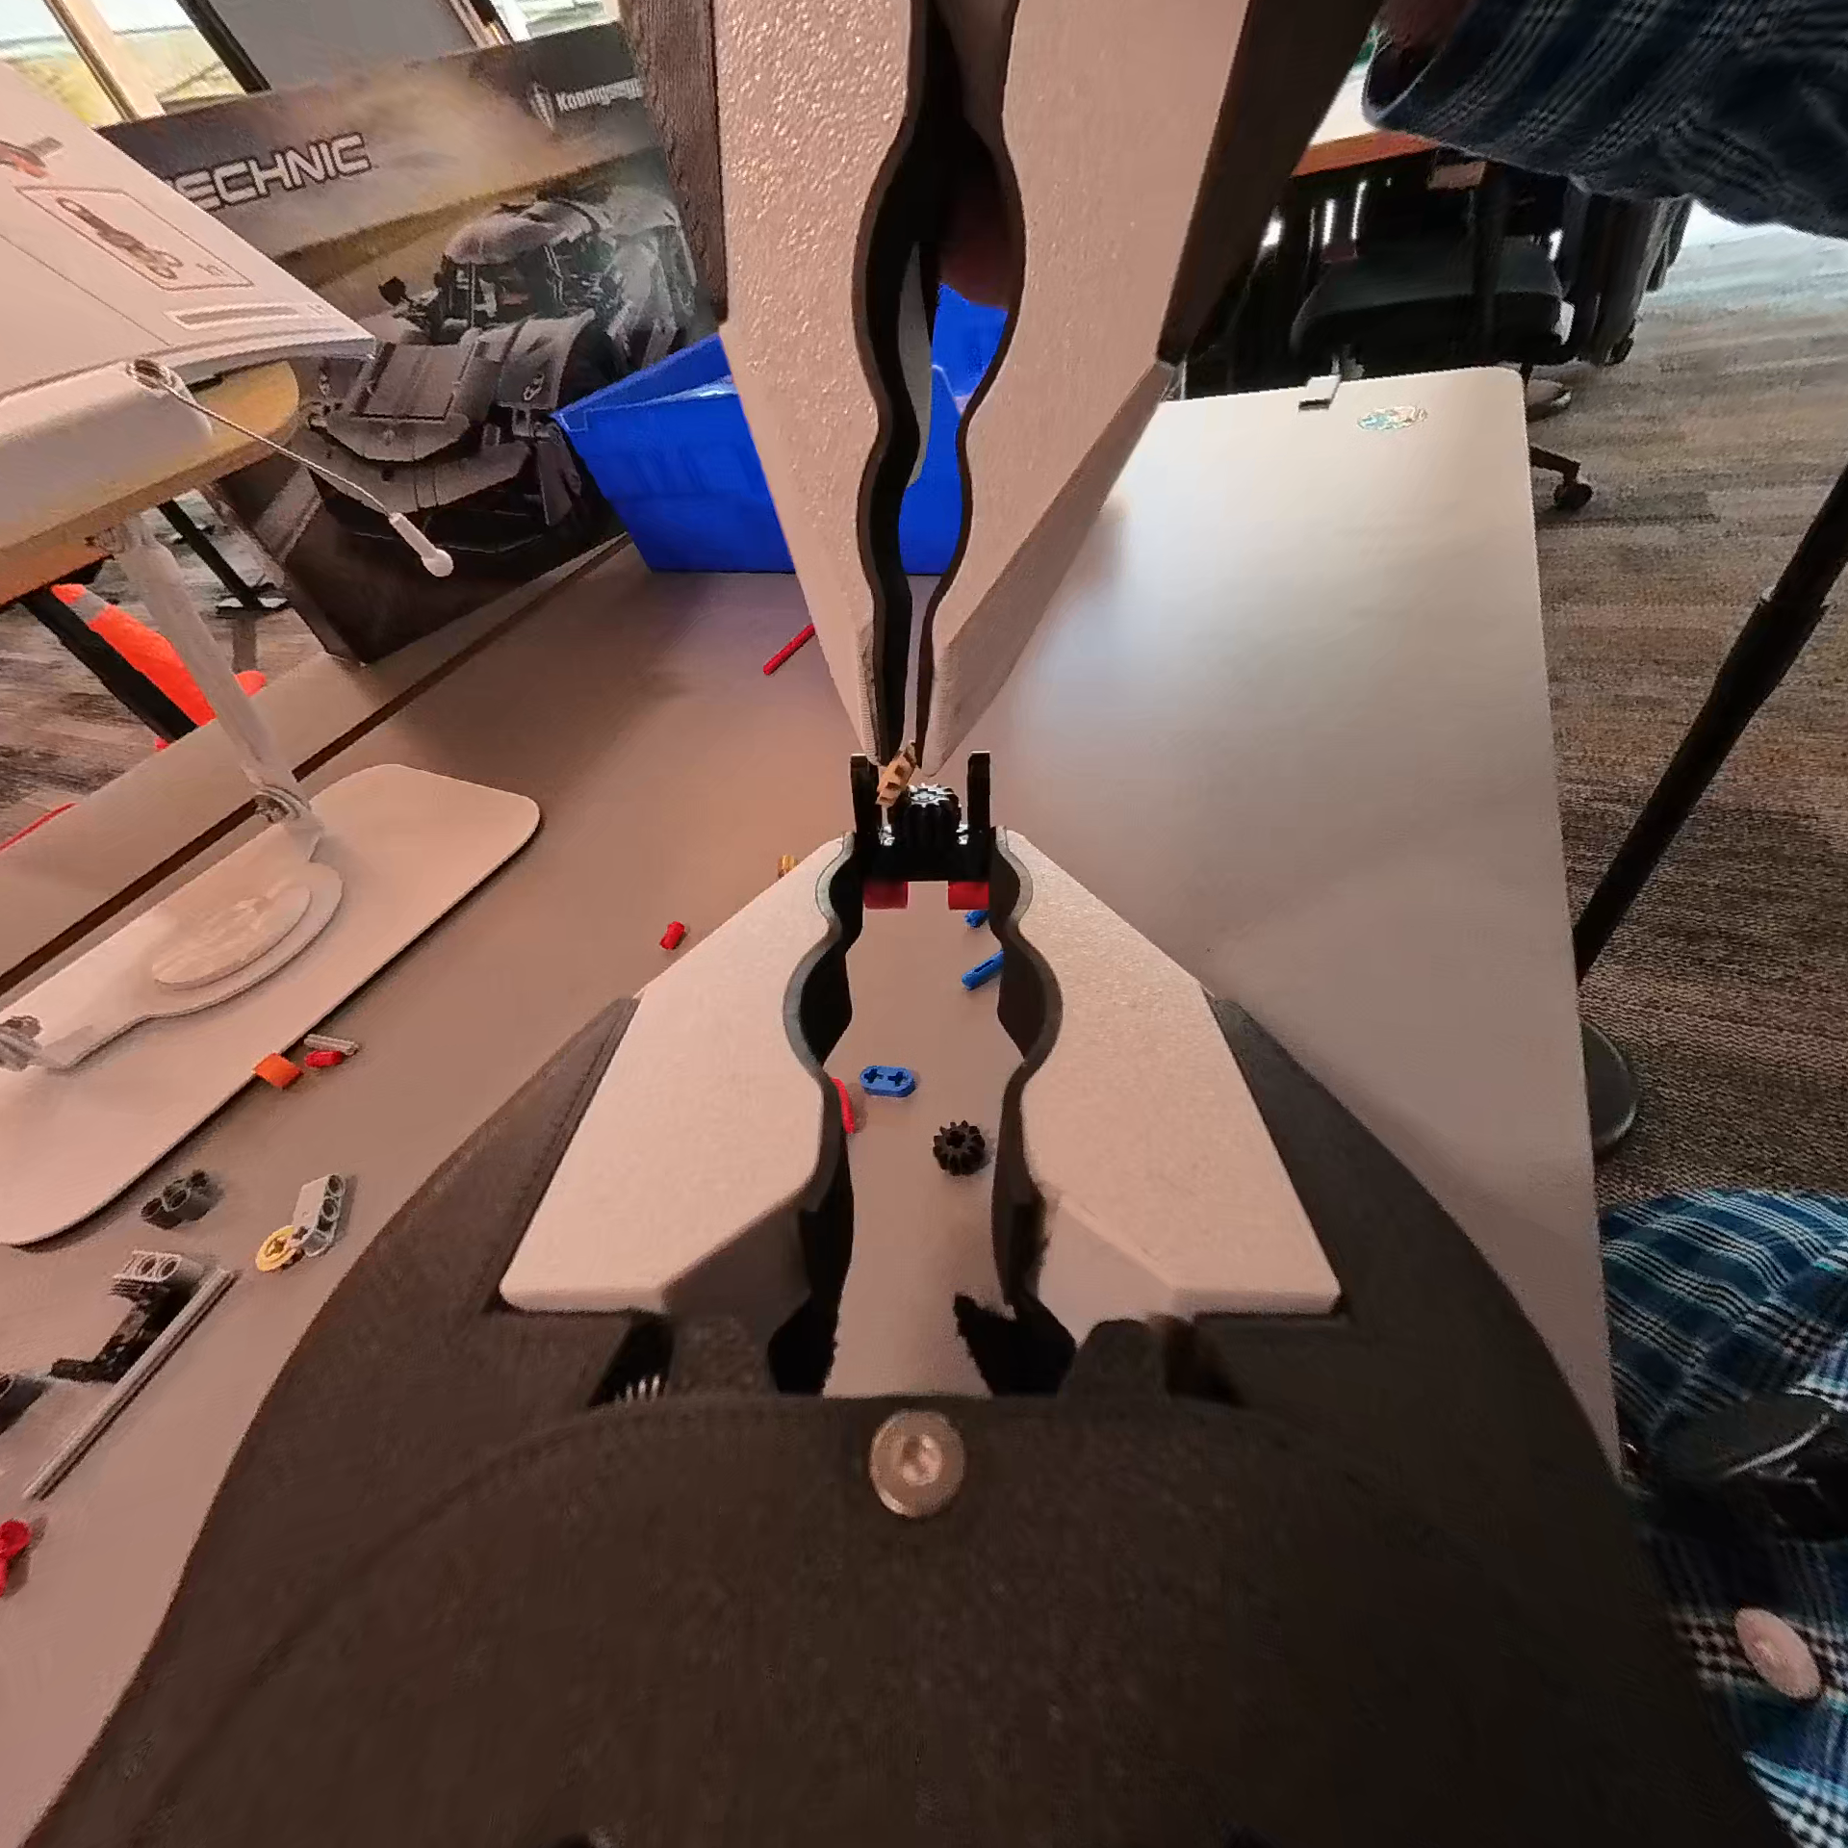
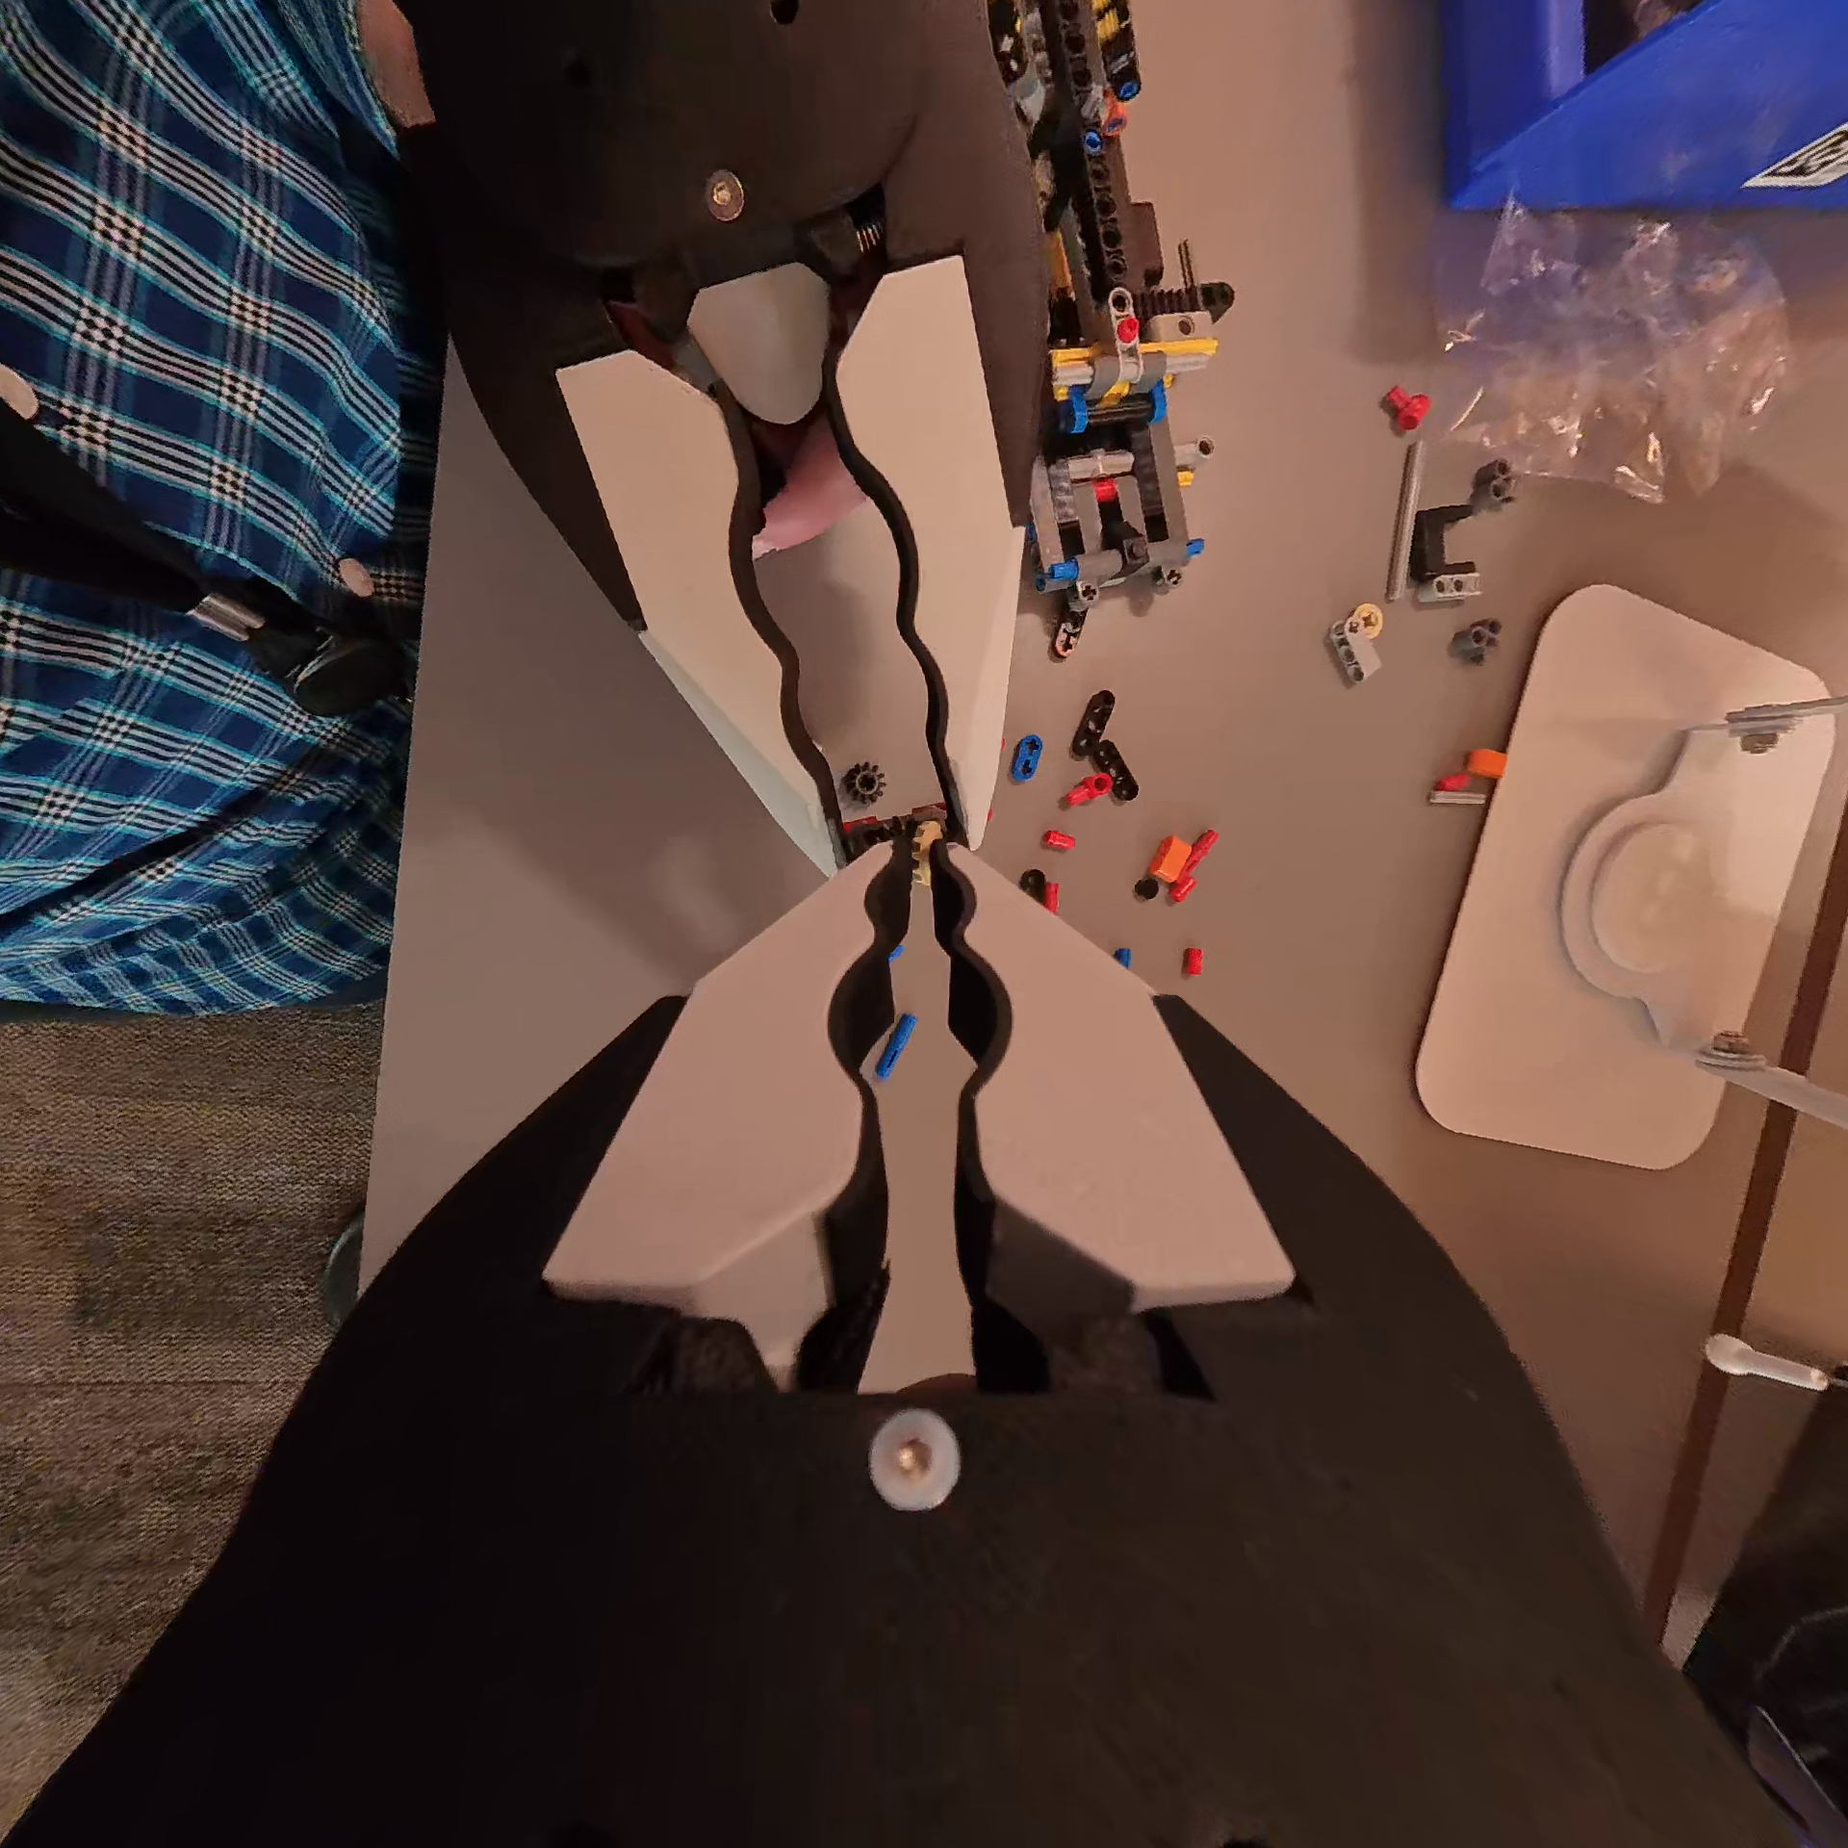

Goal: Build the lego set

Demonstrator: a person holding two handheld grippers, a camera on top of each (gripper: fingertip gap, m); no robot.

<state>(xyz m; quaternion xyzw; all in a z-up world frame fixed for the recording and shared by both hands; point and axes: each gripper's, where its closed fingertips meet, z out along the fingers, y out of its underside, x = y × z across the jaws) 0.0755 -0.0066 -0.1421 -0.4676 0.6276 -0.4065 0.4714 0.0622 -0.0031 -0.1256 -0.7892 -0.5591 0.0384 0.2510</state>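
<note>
1. At the far left in the left wrist view, a white stand (image 1: 300, 900) has its flat base on the grey table (image 1: 620, 720), with a dark set box (image 1: 430, 330) and a blue bin (image 1: 680, 470) behind it.
2. Loose pieces lie near the stand's base: a yellow-and-grey connector (image 1: 305, 1225) and a small orange piece (image 1: 276, 1070).
3. In the centre, the left gripper (image 1: 922, 870) is clamped on a small black frame assembly (image 1: 925, 830) with 2 red ends and a black gear seated in it, held above the table.
4. The right gripper (image 1: 900, 755) comes from above, its tips pinching a tan gear (image 1: 895, 778) that touches the frame's top.
5. Below, between the left fingers, a blue link (image 1: 887, 1081) and a loose black gear (image 1: 960, 1147) lie on the table.
6. In the right wrist view, a larger partly built model (image 2: 1110, 420) lies right of the grippers, and a crumpled clear bag (image 2: 1610, 340) farther right.
</note>
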